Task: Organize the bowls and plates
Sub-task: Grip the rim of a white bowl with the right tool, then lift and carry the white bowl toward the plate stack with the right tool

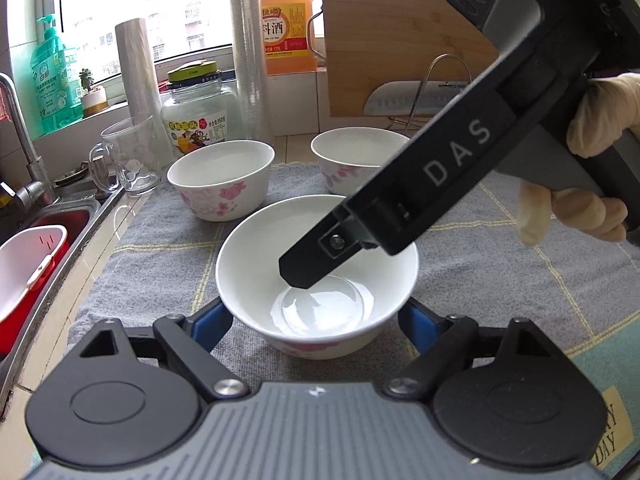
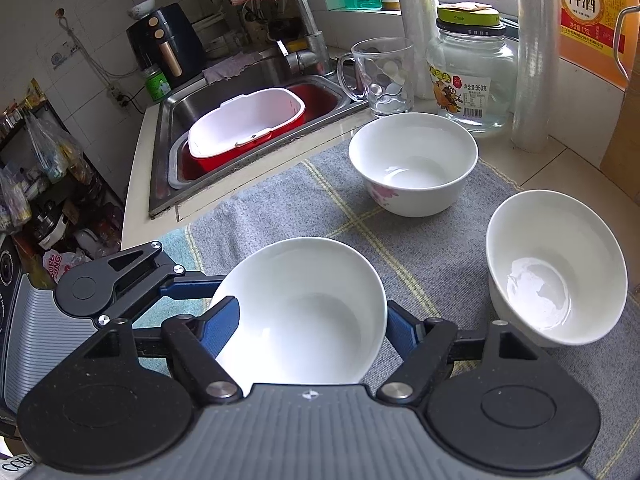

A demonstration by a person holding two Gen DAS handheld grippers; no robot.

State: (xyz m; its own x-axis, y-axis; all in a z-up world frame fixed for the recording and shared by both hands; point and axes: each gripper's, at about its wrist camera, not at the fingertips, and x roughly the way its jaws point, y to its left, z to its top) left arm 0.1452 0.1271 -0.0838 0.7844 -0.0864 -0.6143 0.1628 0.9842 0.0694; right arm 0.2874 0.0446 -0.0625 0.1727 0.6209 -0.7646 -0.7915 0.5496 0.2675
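A white bowl with pink flowers [image 1: 316, 248] [image 2: 304, 312] sits on the grey checked mat [image 1: 160, 264]. My left gripper [image 1: 314, 314] is shut on it, blue pads pressed to its lower sides. My right gripper [image 2: 312, 316] comes in from the upper right and holds the same bowl. Its left pad [image 2: 226, 320] overlaps the left rim and its right pad [image 2: 400, 332] lies against the right rim. In the left wrist view one of its black fingers [image 1: 308, 264] reaches over the bowl's inside; the other is hidden. Two more flowered bowls [image 1: 222, 178] [image 1: 348, 160] stand behind.
A sink [image 2: 172, 120] with a red-and-white basin [image 2: 248, 128] lies left of the mat. A glass mug [image 1: 132, 160], a jar [image 1: 198, 116], film rolls [image 1: 136, 64], an orange bottle [image 1: 286, 20] and a cutting board [image 1: 400, 40] line the back. A gloved hand [image 1: 600, 120] holds the right gripper.
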